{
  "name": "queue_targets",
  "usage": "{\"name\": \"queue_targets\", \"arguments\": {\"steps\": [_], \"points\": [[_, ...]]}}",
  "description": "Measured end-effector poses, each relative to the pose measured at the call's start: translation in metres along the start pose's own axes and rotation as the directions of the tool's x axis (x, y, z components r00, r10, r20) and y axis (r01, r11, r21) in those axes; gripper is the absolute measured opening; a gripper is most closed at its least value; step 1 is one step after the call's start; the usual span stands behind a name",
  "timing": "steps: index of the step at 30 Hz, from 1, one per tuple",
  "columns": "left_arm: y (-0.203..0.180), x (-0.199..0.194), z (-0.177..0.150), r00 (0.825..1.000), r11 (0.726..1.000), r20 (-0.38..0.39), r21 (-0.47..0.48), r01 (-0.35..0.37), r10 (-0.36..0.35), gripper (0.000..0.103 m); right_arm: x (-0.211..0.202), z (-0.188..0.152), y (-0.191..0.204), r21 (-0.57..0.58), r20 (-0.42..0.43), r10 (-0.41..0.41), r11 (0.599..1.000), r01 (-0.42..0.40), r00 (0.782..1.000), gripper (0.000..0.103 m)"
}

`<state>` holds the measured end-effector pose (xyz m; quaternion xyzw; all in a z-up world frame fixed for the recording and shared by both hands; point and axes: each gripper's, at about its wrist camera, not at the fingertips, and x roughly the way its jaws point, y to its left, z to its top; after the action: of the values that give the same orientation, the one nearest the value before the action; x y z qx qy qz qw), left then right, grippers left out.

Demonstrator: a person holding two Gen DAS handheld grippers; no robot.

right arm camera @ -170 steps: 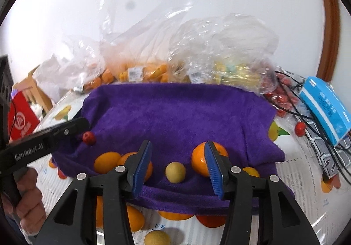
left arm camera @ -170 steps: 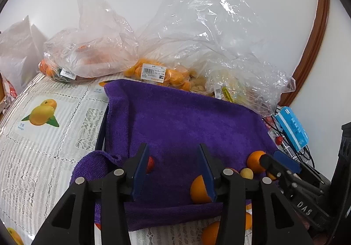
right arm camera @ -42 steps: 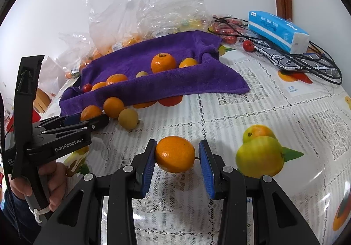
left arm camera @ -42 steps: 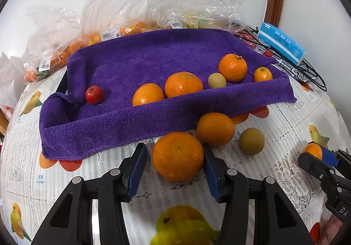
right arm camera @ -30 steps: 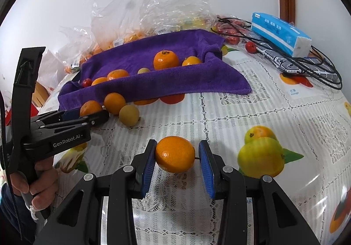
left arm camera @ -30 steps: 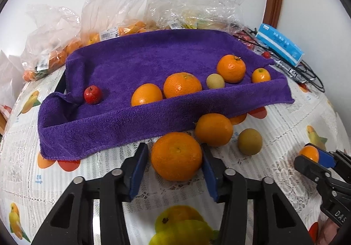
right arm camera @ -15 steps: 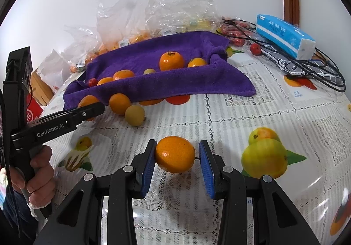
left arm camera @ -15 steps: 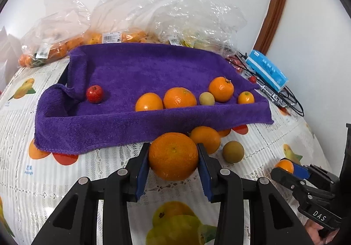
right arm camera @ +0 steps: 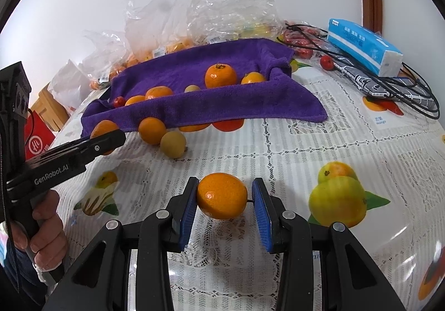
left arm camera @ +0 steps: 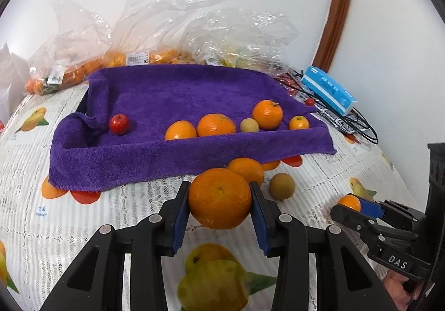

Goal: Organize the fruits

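My left gripper (left arm camera: 219, 198) is shut on a large orange (left arm camera: 219, 197) and holds it above the tablecloth, in front of the purple towel (left arm camera: 178, 94). My right gripper (right arm camera: 222, 197) is closed around a smaller orange (right arm camera: 222, 195); a thin gap shows at its right pad. On the towel lie a small red fruit (left arm camera: 119, 123), several oranges (left arm camera: 216, 125) and a small yellow-brown fruit (left arm camera: 249, 125). Another orange (left arm camera: 246, 170) and a brown round fruit (left arm camera: 281, 186) lie on the table by the towel's front edge.
Clear plastic bags of fruit (left arm camera: 144, 57) stand behind the towel against the wall. A blue tissue pack (right arm camera: 364, 45), black cables (right arm camera: 403, 88) and small red fruits (right arm camera: 325, 61) lie at the right. The tablecloth (right arm camera: 306, 144) has printed fruit pictures.
My left gripper closed on the large orange and lifted it off the table, moving back a little. My right gripper keeps its orange and has barely moved.
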<state>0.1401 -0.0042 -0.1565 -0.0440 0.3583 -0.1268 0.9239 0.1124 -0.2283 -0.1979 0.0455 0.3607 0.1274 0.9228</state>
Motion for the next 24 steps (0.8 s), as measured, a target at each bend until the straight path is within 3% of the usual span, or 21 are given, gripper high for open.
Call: {"name": "queue_targets", "arguments": {"steps": [24], "points": [[-0.0012,-0.0058,-0.0006,0.999,1.0,0.031,-0.008,0.016,-0.016,0.039,-0.0022,-0.001,0.0018,0.001,0.01,-0.022,1.0,0.022,1.0,0.039]]}}
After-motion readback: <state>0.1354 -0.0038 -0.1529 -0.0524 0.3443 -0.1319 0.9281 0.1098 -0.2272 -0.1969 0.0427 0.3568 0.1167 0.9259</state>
